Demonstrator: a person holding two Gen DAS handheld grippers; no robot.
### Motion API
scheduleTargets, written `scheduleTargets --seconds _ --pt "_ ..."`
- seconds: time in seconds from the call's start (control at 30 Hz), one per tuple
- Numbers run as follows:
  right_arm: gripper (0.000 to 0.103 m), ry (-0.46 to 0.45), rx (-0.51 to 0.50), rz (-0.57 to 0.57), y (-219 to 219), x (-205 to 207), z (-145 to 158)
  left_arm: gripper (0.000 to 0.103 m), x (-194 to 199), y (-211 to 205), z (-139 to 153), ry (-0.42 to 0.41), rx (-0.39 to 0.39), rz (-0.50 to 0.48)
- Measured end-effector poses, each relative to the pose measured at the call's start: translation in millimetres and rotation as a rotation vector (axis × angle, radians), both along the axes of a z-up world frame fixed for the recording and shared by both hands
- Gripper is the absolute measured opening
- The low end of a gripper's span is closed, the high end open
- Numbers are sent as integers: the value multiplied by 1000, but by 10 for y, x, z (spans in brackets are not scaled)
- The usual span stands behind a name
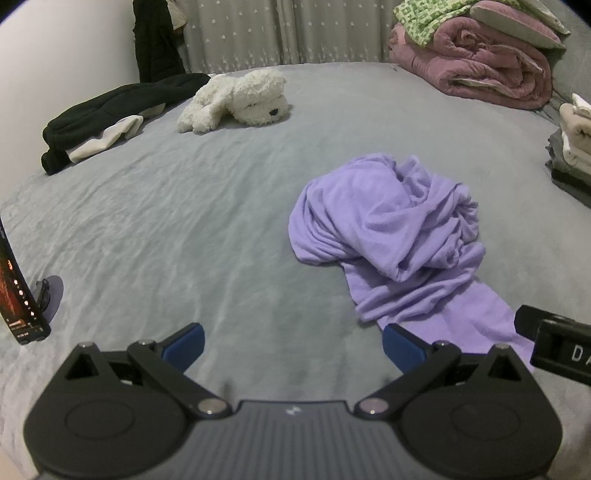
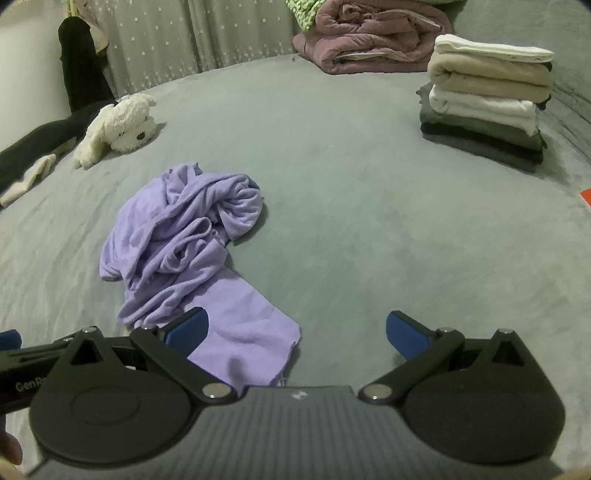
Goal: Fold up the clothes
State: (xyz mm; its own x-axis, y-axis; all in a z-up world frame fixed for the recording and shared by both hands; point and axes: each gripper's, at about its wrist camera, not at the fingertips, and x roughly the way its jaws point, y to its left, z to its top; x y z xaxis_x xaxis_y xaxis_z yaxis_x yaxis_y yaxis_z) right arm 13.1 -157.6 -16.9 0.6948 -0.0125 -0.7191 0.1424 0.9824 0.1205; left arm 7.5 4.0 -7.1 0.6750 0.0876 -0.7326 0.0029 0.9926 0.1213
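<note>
Lavender garment [image 1: 391,229] lies crumpled in a loose heap on a grey bedsheet [image 1: 184,229], with one flat end trailing toward the viewer. In the left wrist view it sits ahead and to the right; in the right wrist view it sits ahead and to the left.

Nearest the viewer, the left gripper [image 1: 293,345] hovers over bare sheet with its blue-padded fingers spread wide and nothing between them. Its right pad is just beside the garment's trailing end. The right gripper [image 2: 297,332] is likewise spread wide and holds nothing. Its left blue fingertip [image 2: 188,328] overlaps the garment's flat end in the picture; whether it touches the cloth cannot be told.

At the left edge of the left wrist view, a phone [image 1: 18,295] stands upright with its screen lit.

Farther back on the right, a neat stack of folded clothes [image 2: 487,99] rests on the sheet, pale items on top and dark grey ones beneath. Farther back on the left, a white plush dog [image 1: 236,99] lies on its side, next to a dark garment [image 1: 110,107] spread along the bed's edge.

At the far side, a rolled pink quilt [image 1: 480,66] sits with green patterned fabric [image 1: 424,18] on top, in front of a grey star-patterned curtain [image 1: 258,33].
</note>
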Motion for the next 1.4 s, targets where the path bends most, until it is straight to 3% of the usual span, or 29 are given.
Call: scheduleTargets --seconds 0.43,0.73,0.93,1.03,1.2,1.4 --pt "103 113 -75 32 -18 175 -285 103 61 61 -268 49 89 12" --pt "103 37 -111 97 -55 116 -391 103 4 67 -384 24 103 -26" --pt "103 -81 -140 157 -81 -13 -480 103 29 180 -401 0 37 -49" --pt "103 -73 -133 160 -99 9 -453 103 70 235 -368 -1 2 -50" --pt "103 30 -104 150 -89 201 -323 103 137 326 -313 -2 -56 -51" --pt "103 -18 35 112 -180 325 -204 103 236 436 -248 -57 -130 -12"
